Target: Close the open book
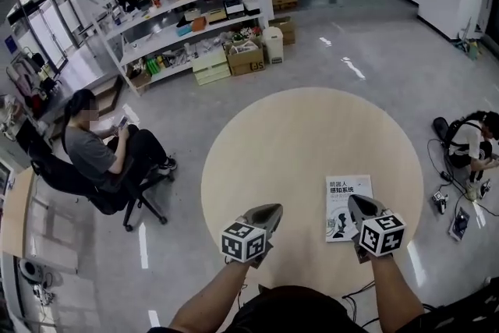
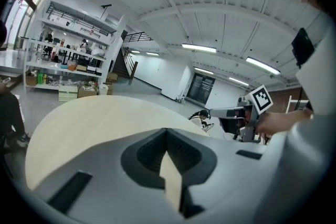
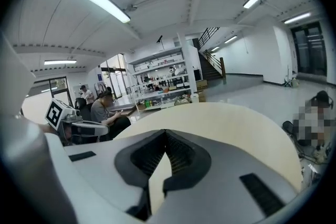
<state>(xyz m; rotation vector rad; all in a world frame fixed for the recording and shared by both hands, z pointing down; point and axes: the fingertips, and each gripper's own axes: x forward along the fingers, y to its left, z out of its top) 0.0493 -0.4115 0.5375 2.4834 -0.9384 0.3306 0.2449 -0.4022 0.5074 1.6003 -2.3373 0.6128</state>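
Head view: a round, pale beige wooden table [image 1: 296,136] stands on a grey polished floor. On its near right part lies the white-covered paperback book [image 1: 343,195], closed and flat with its front cover up. The left grey hand-held gripper [image 1: 273,208] points forward over the table's near edge, well apart from the book. The right grey hand-held gripper [image 1: 357,200] overlaps the book's lower right corner in this view. Each carries a marker cube. A person seated on a black office chair [image 1: 93,148] is off to the left, in front of the white storage shelves [image 1: 187,4]. Left gripper view: the two jaws meet at their tips with nothing between them; the tabletop stretches away beyond them, and the right gripper appears at the right. Right gripper view: the jaws are fully together and grip nothing, with the table's bare surface beyond.
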